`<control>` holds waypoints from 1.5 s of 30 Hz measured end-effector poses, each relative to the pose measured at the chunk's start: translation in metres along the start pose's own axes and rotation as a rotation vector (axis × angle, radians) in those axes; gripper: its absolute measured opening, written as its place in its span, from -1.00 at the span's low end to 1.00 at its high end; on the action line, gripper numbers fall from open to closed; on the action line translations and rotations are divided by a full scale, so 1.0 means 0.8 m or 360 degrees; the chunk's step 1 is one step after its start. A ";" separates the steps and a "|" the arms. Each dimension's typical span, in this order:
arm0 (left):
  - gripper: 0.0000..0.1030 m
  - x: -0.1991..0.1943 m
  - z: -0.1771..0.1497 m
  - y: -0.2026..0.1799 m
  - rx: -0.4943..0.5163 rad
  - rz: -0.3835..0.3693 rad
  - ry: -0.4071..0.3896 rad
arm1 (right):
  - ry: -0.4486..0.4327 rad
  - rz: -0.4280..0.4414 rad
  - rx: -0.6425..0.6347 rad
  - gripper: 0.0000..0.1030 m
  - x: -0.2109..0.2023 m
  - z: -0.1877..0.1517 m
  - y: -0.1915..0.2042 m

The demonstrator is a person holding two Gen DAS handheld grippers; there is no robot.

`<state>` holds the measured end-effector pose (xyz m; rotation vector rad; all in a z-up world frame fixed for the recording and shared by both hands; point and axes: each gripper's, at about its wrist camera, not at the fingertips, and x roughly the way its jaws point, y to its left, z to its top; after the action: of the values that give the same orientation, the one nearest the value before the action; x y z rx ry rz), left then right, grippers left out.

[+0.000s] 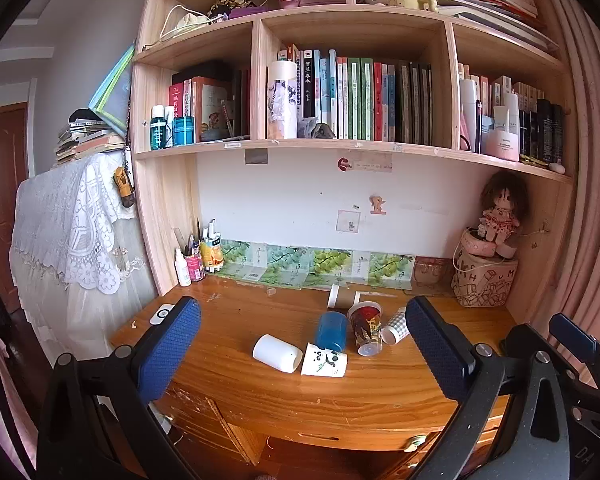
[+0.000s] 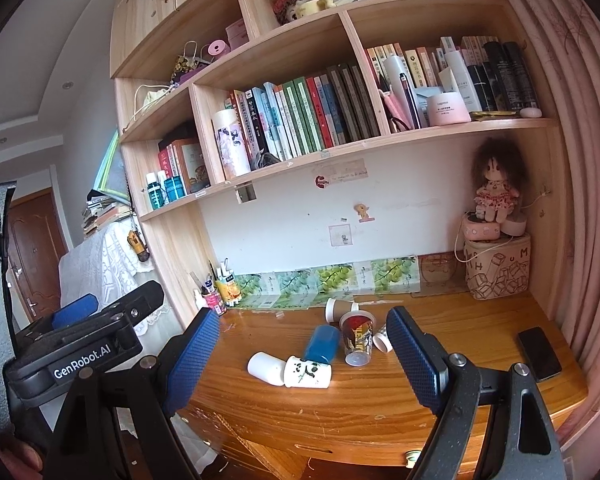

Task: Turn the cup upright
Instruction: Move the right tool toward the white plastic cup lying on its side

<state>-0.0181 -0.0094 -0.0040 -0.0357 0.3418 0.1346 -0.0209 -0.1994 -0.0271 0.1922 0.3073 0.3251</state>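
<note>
Only the right wrist view is showing a black phone [image 2: 539, 354] on the wooden desk [image 2: 380, 400] — six cups are clustering mid-desk, the white panda-print cup [image 2: 308, 372] lying sideways — both blue-padded tongs, left [image 1: 300, 354] and right [image 2: 306, 354], gaping wide, empty.

Six cups lie tipped in a cluster on the wooden worktop [image 1: 380, 392]: a plain white cup [image 1: 277, 352] touching a white panda cup [image 1: 325, 361], with a blue cup [image 1: 332, 331] just behind them. Beside it lie a red printed plastic cup [image 1: 365, 328], a checked paper cup [image 1: 396, 326] and, farthest back, a brown paper cup [image 1: 342, 297].
</note>
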 end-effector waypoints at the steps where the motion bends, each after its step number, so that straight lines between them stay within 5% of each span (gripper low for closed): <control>1: 0.99 0.002 0.000 0.002 -0.0002 0.0001 0.0004 | 0.0001 0.0005 -0.0005 0.67 0.003 0.001 0.001; 17: 0.99 0.088 0.005 0.048 -0.0135 0.0031 0.0188 | 0.0197 0.0068 -0.0035 0.67 0.098 0.007 0.022; 34: 0.99 0.245 0.027 0.139 -0.0303 0.0124 0.0408 | 0.0482 0.0146 -0.0170 0.67 0.299 0.018 0.084; 45: 0.99 0.328 0.005 0.209 -0.0532 0.0207 0.0637 | 0.0712 0.0253 -0.0348 0.67 0.412 -0.004 0.128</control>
<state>0.2052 0.1893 -0.0907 -0.3753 0.7191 0.3145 0.2460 0.0090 -0.0936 -0.0755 0.6963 0.5566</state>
